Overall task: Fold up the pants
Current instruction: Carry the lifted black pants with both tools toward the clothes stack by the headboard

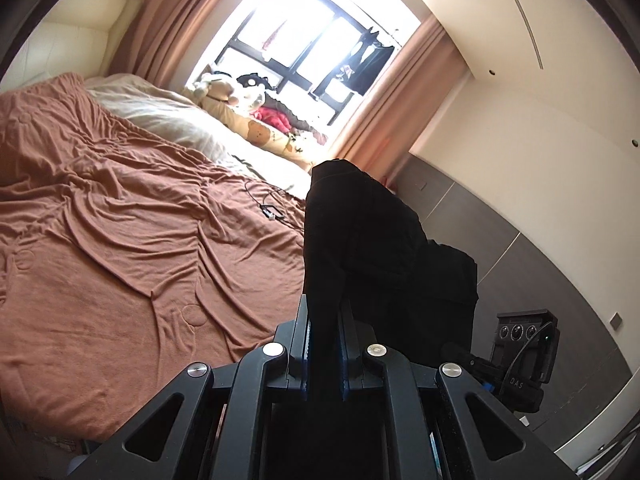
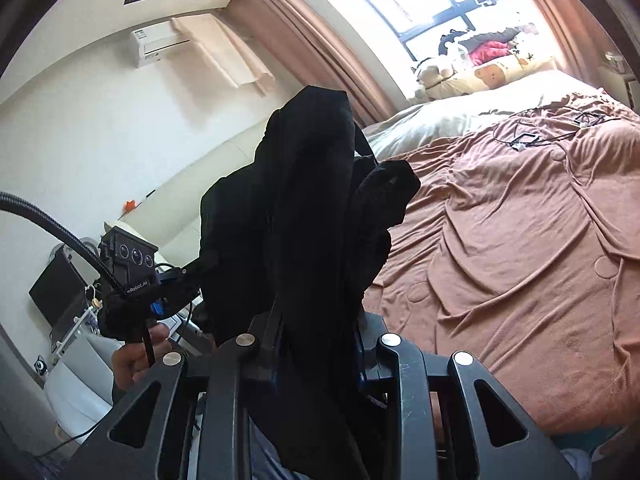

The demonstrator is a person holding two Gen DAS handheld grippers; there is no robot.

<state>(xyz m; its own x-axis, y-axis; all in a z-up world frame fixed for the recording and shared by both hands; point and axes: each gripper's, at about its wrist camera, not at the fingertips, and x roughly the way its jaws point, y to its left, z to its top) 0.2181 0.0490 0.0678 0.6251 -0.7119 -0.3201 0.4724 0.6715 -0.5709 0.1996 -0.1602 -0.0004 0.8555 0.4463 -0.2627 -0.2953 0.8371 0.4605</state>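
Left wrist view first: the left claw (image 1: pixel 324 340) is clamped on a thin bunch of the black pants (image 1: pixel 360 240), its jaws nearly together with the cloth pinched between the blue pads. From that pinch the dark cloth stands up and spills to the right, toward the other claw, whose camera housing shows just past the cloth's right edge. The bed (image 1: pixel 120 220), covered in a wrinkled rust-brown blanket, lies to the left of the pants and below them; no part of the cloth seen here rests on it.

In the right wrist view the right claw (image 2: pixel 320 332) is clamped on a thicker fold of the pants (image 2: pixel 304 208), so its jaws sit wider. The cloth rises ahead of it in a crumpled mass and runs left toward the left claw (image 2: pixel 192 268). Here the bed (image 2: pixel 520 240) lies to the right of the pants.

So the pants hang bunched in the air between the two claws, their long axis not readable. Both claws seem about equally near the bed, and laying the cloth flat on it looks like the next need.
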